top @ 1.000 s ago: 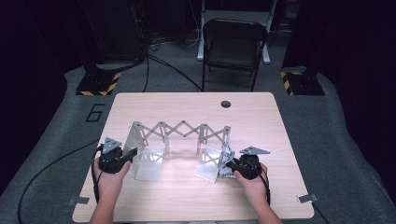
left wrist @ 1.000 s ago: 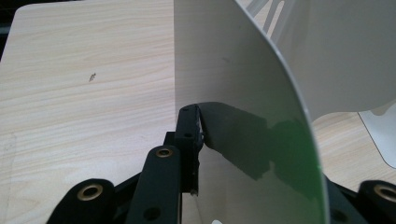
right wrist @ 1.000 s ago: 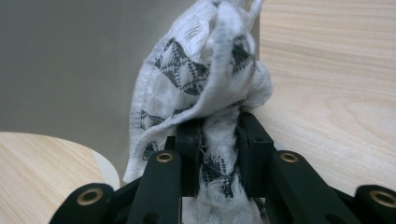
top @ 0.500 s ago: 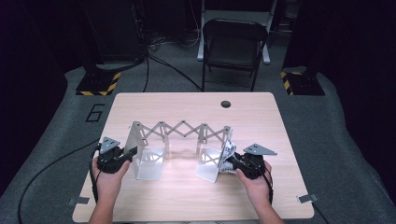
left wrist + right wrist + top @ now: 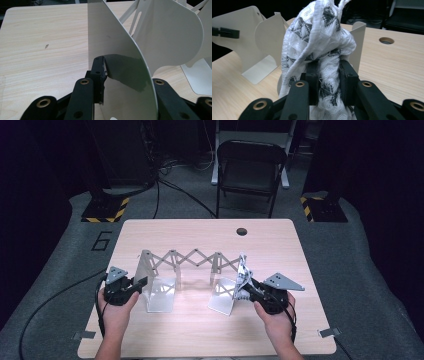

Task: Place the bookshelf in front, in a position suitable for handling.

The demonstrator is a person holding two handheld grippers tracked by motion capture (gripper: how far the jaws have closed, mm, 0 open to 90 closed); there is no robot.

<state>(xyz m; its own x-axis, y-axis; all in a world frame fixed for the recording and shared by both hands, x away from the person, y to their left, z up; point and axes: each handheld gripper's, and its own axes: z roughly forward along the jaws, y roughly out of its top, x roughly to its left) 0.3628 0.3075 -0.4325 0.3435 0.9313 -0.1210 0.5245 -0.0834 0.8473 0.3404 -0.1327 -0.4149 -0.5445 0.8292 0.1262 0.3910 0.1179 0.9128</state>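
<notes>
Where floor mat (image 5: pixel 75 265) lies, "6" (image 5: pixel 102 240) reads.

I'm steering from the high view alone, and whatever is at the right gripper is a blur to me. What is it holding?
Observer: The right gripper is clamped on a white cloth with a black pattern, bunched upward between the jaws.
Operator: And the left one?
Observer: The left gripper has the rack's end plate between its jaws, which have just been opening. One pad lies against the plate, and I cannot tell whether the other touches.
</notes>
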